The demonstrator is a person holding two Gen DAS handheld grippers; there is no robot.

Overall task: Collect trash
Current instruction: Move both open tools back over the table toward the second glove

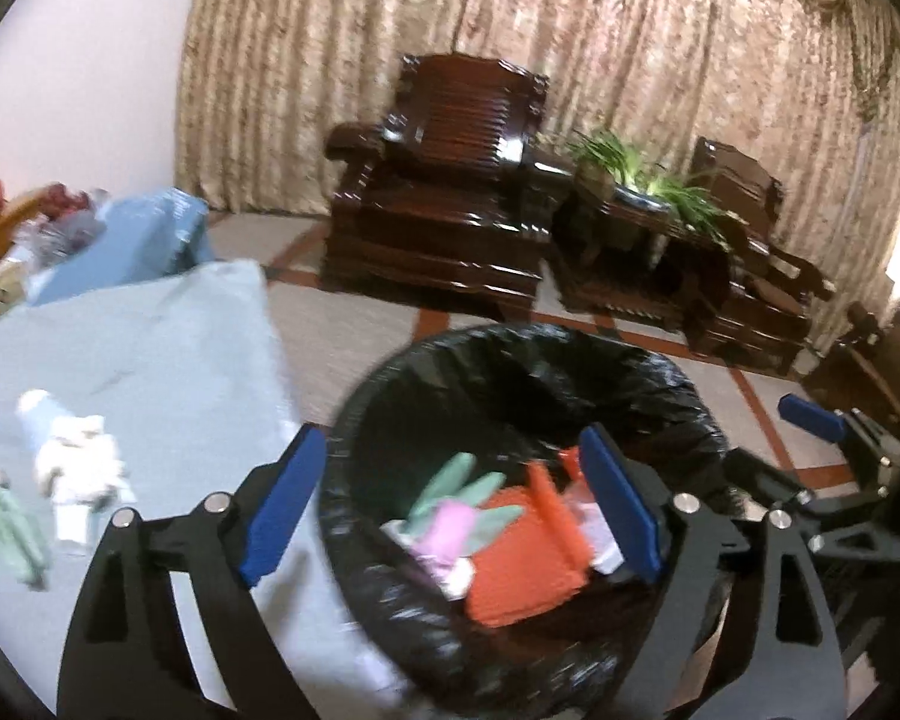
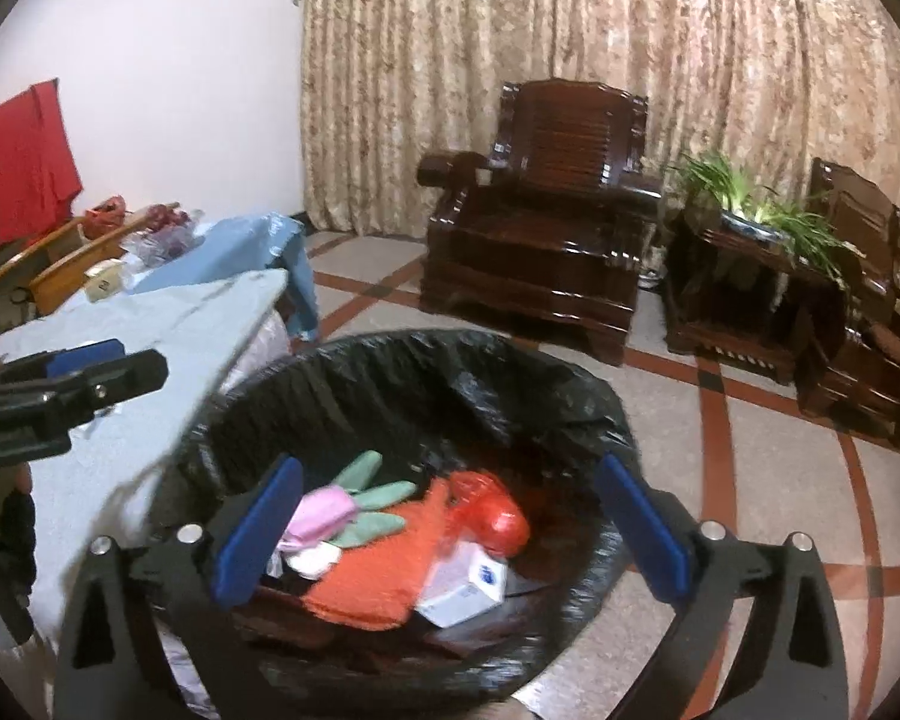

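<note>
Both grippers over the trash bin (image 2: 402, 396), black liner folded over the rim. Left gripper (image 1: 450, 516) fingers spread wide, nothing between them. Right gripper (image 2: 450, 531) fingers likewise released, empty, directly above the bin opening.

Inside the bin: orange cloth (image 2: 378, 564), pale green glove (image 2: 372, 498), pink scrap (image 2: 321, 513), red plastic bag (image 2: 492, 510), small white carton (image 2: 465, 591). Load sits well below the rim; no overflow.

Remaining trash on the tabletop (image 1: 150, 348), left of the bin: crumpled white wrapper (image 1: 81, 468) and a green item (image 1: 12, 528), both blurred, identity uncertain. Task judged unfinished.

Risks from here:
- Bin stands just beside the tabletop edge; a low swing back toward the tabletop could clip the liner rim with an open finger, drag the liner off or tip the bin.
- Right gripper visible close to the right of the bin in the left view; simultaneous moves across the bin could knock the two together.
- Blue tabletop cover looks loose; a pinch on the flat wrapper could catch the fabric and pull the neighbouring items along.
- Light, crumpled wrapper likely to slip from a shallow grasp and land on the floor short of the bin.
</note>
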